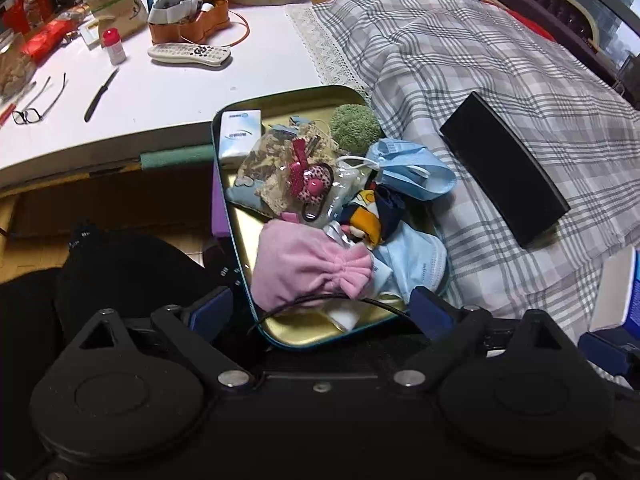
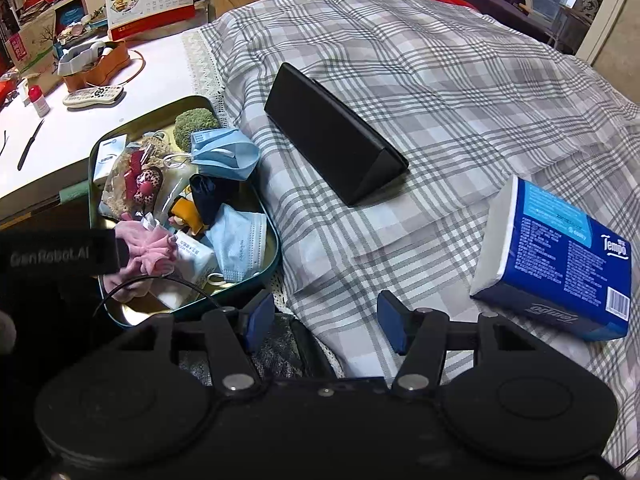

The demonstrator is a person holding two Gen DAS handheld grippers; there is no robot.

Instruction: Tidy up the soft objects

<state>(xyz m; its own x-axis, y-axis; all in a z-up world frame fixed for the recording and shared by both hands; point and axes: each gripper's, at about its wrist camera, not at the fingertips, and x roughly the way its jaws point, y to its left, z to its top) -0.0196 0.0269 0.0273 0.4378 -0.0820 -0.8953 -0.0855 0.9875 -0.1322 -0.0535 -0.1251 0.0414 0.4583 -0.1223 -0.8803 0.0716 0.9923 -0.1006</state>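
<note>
Left wrist view: left gripper (image 1: pixel 320 306), spread wide and empty, hangs over the near end of the tin (image 1: pixel 280 96), the pink cloth (image 1: pixel 308 268) lying just beyond its fingertips.

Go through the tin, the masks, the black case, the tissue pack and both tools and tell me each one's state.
Tin: lidless, crammed full.
Upper blue mask: crumpled, overhanging the rim.
Lower blue mask: inside the tin.
Black case: closed, on the bedspread.
Tissue pack: sealed.
Left tool: open, empty.
Right tool: open, empty.
</note>
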